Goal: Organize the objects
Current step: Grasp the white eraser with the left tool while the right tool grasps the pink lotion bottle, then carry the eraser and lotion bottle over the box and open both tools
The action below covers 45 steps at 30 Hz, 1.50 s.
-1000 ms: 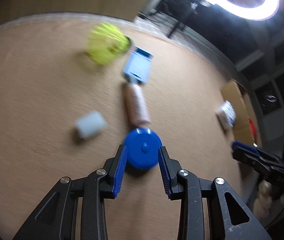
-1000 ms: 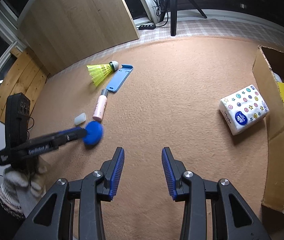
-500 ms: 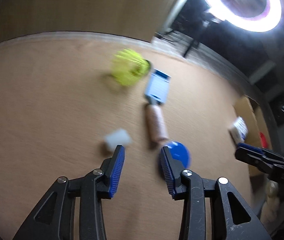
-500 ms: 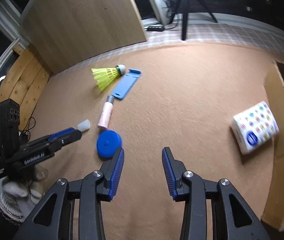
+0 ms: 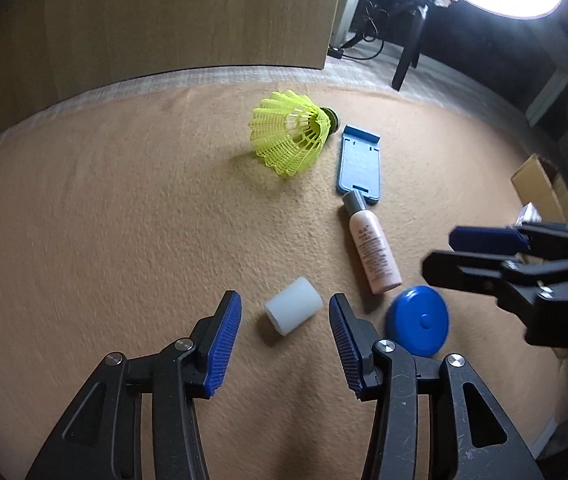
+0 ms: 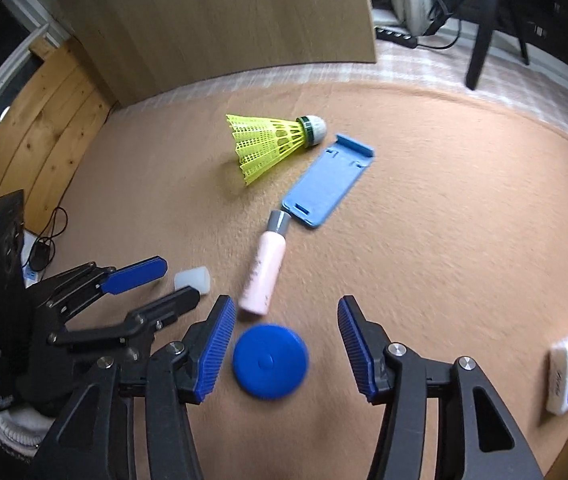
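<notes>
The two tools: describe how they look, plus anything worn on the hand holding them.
Both the left tool and the right tool have black angular plastic frames with silver screw heads and triangular cut-outs. Each finger ends in a blue ribbed pad. The left tool's black handle shows in the right wrist view, with faint white lettering too blurred to read. Below it is a whitish knitted glove cuff.

**Blue disc released, grippers re-aimed**

The blue disc [image 6: 270, 361], earlier framed by the left gripper [image 5: 285, 336], is now framed by the right gripper [image 6: 286, 348]. The white cylinder [image 5: 294, 311] is now bracketed, untouched, by the left gripper. Both sets of jaws are opening.
</notes>
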{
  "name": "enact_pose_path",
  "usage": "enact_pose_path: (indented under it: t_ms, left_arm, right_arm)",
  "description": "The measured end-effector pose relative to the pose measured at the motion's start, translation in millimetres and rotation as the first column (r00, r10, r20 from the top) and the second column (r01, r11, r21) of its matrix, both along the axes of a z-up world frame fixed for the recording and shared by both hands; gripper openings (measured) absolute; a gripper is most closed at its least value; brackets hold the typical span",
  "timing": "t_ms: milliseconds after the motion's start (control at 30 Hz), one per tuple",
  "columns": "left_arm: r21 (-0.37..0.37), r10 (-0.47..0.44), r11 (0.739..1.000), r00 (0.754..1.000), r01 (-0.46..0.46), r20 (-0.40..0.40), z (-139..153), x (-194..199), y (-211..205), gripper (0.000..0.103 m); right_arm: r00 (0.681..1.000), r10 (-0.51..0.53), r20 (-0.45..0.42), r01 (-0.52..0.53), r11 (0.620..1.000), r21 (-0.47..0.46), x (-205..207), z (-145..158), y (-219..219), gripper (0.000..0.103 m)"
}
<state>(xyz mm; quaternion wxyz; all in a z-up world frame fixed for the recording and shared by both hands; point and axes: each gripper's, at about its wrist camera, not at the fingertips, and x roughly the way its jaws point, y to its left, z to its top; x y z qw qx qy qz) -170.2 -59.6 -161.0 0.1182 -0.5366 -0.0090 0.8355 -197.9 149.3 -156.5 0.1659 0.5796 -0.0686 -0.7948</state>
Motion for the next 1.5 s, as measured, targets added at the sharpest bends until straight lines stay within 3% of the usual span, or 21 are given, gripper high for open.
enact_pose_path:
  t_ms: [233,367,667,800,900,1067,1500]
  left_arm:
    - [-0.029,-0.052,0.998,0.999,0.052,0.006,-4,-8,3,0.049]
    - [-0.028,-0.067,0.997,0.998,0.067,0.010,-7,-11,7,0.040]
    - [-0.015,-0.067,0.998,0.998,0.067,0.013,-9,-11,14,0.024]
    - [0.040,-0.021,0.999,1.000,0.020,0.022,-8,-10,7,0.017]
    - [0.094,0.037,0.995,0.999,-0.039,0.026,-6,-7,-2,0.009]
    - [0.142,0.091,0.985,0.995,-0.094,0.030,-1,5,-10,0.008]
    - [0.181,0.086,0.981,0.994,-0.073,-0.066,51,42,22,0.007]
  right_arm:
    - [0.999,0.039,0.018,-0.040,0.997,0.067,-16,-12,-20,0.050]
    - [0.998,0.064,0.030,-0.066,0.993,0.098,-16,-17,-25,0.049]
    - [0.997,0.080,0.015,-0.082,0.985,0.149,-14,-22,-22,0.019]
    - [0.997,0.074,0.001,-0.073,0.988,0.136,-10,-19,-15,0.018]
    - [0.998,0.061,-0.018,-0.059,0.992,0.111,-5,-12,-6,0.018]
    - [0.997,0.049,-0.058,-0.044,0.996,0.084,9,6,13,0.018]
    - [0.984,-0.070,-0.166,0.074,0.997,0.019,63,60,101,0.018]
